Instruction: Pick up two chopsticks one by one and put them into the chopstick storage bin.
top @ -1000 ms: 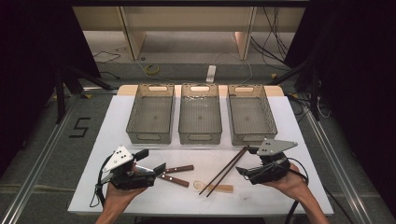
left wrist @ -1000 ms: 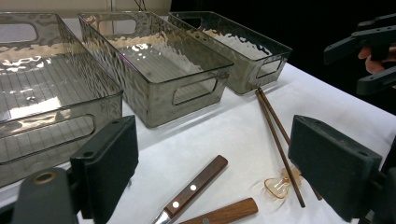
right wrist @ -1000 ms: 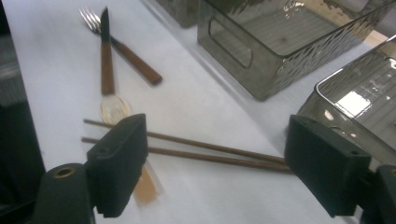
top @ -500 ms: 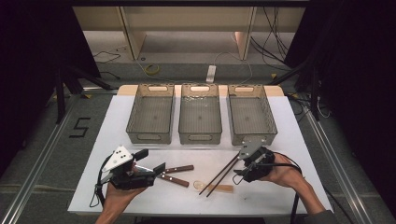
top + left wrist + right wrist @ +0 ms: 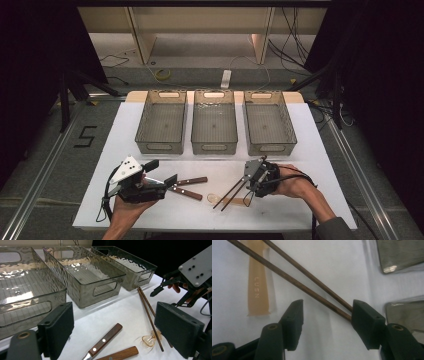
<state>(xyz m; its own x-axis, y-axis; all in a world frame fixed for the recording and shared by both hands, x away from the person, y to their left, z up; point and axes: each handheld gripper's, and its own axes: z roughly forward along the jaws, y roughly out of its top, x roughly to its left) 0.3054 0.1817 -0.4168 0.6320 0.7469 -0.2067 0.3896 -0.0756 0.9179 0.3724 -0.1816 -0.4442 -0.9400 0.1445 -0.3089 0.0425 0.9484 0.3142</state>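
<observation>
The right claw (image 5: 325, 315) is lowered over the thick ends of the chopsticks (image 5: 294, 281), so both can be gathered together. Its jaws have just been closing but are not yet pressed on them. The left claw (image 5: 159, 172) is held open beside the knives (image 5: 192, 181).

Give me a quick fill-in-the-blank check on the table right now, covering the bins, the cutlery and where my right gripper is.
1. Along the far side of the white table stand ____ clear grey plastic bins in a row.
2. The right gripper has its open jaws at the ends of the two dark wooden ____.
3. The translucent amber plastic spoon lies ____ the dark sticks where they cross it.
4. Near the left gripper lie two knives with brown ____ handles.

Missing words: three; chopsticks; under; wooden
</observation>
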